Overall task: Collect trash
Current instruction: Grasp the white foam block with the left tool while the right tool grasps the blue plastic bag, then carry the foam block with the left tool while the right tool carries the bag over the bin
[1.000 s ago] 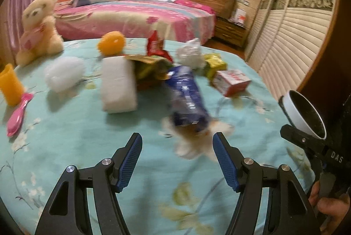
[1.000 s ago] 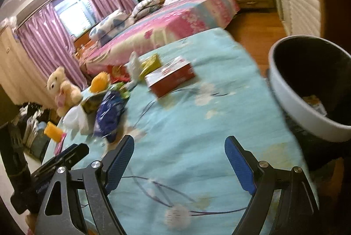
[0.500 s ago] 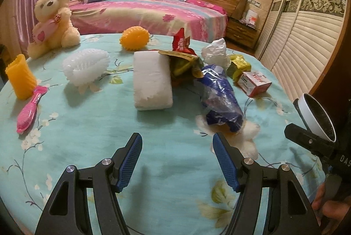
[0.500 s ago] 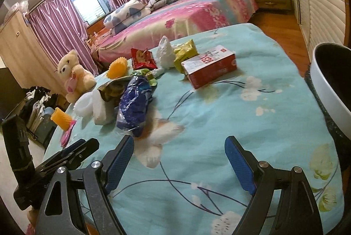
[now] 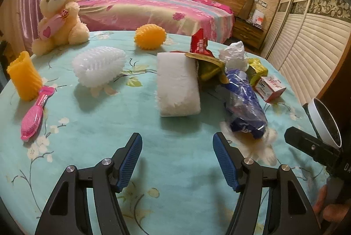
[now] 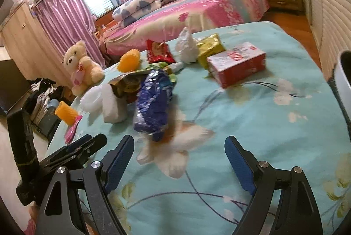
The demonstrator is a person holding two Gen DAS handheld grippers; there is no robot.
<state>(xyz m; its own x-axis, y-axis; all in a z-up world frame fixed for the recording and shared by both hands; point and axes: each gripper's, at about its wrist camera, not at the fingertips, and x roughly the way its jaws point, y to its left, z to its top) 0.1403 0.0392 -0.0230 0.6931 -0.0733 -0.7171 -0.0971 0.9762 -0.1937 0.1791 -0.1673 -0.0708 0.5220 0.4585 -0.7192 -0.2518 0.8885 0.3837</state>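
Observation:
Trash lies on a round table with a teal flowered cloth (image 5: 92, 125): a crumpled blue plastic bag (image 5: 243, 103), a red carton (image 5: 271, 87), a yellow wrapper (image 5: 257, 69), a red snack packet (image 5: 198, 45), a white plastic bag (image 5: 233, 55), a green-gold packet (image 5: 208, 69) and a white foam block (image 5: 177, 85). My left gripper (image 5: 176, 160) is open and empty, short of the foam block. My right gripper (image 6: 178, 165) is open and empty, just short of the blue bag (image 6: 153, 103). A white-rimmed bin (image 5: 324, 123) stands at the table's right edge.
A teddy bear (image 5: 59, 15), an orange spiky ball (image 5: 150, 37), a white spiky brush (image 5: 98, 65), an orange cup (image 5: 24, 79) and a pink brush (image 5: 35, 114) sit on the left part of the table. A bed stands behind, louvred wardrobe doors to the right.
Both grippers have drawn back and turned left, away from the bin and toward the trash pile. Both stay open and empty.

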